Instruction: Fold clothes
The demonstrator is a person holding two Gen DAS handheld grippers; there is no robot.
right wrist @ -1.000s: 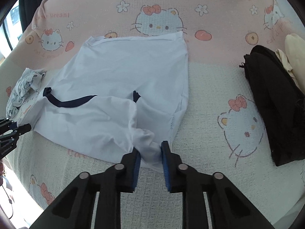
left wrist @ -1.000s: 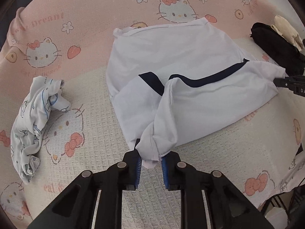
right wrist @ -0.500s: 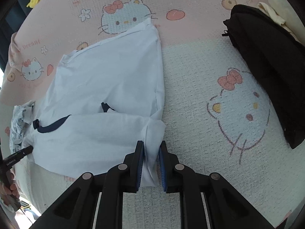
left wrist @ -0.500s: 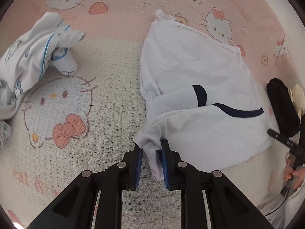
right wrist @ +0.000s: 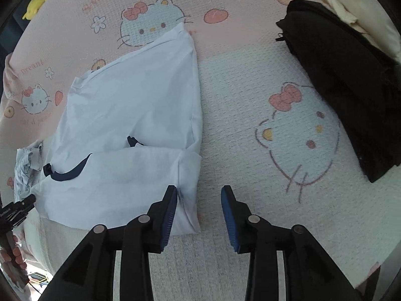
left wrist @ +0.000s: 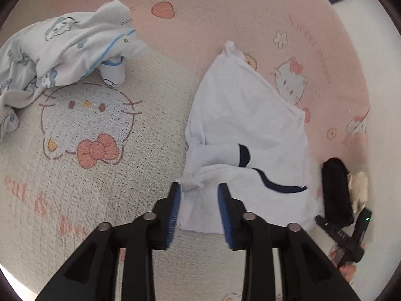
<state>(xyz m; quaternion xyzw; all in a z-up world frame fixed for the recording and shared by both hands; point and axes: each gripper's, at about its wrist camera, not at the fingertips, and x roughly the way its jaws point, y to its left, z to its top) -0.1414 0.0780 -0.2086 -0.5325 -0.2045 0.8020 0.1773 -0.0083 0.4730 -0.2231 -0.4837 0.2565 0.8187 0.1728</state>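
Step in hand, as I read it: the release after a fold; the white T-shirt (left wrist: 250, 130), w/ navy trim at collar and cuff, lies on the bed's cartoon-cat blanket (left wrist: 82, 175), near edge doubled back over the body so the collar faces up.

Left hand-held gripper (left wrist: 198, 213): jaws have just been opening; now spread, shirt's near-left corner lying slack between the pads, not pinched. Right hand-held gripper (right wrist: 199, 215): jaws likewise just opened; spread; shirt's near-right corner sits by the left pad, rest of the gap over bare blanket; nothing held.

Next move, my guess: back both grippers clear w/o dragging the corners; then re-grip one side edge and bring it across the middle; the rolled sleeve w/ navy cuff (left wrist: 240, 154) prob. needs tucking flat first, else the fold goes lumpy; left corner is bunched, so smoothing may be needed.

Around: crumpled printed garment (left wrist: 57, 50), white w/ blue piping, well apart on the left, likely next in line; black garment (right wrist: 351, 80) folded at the right, w/ something cream (right wrist: 358, 5) beside it, near enough to the shirt's right side to crowd a wide sideways fold; yellow object (right wrist: 37, 2) at far edge, too small to tell; the person's fingers show at each view's margin, holding the other gripper.
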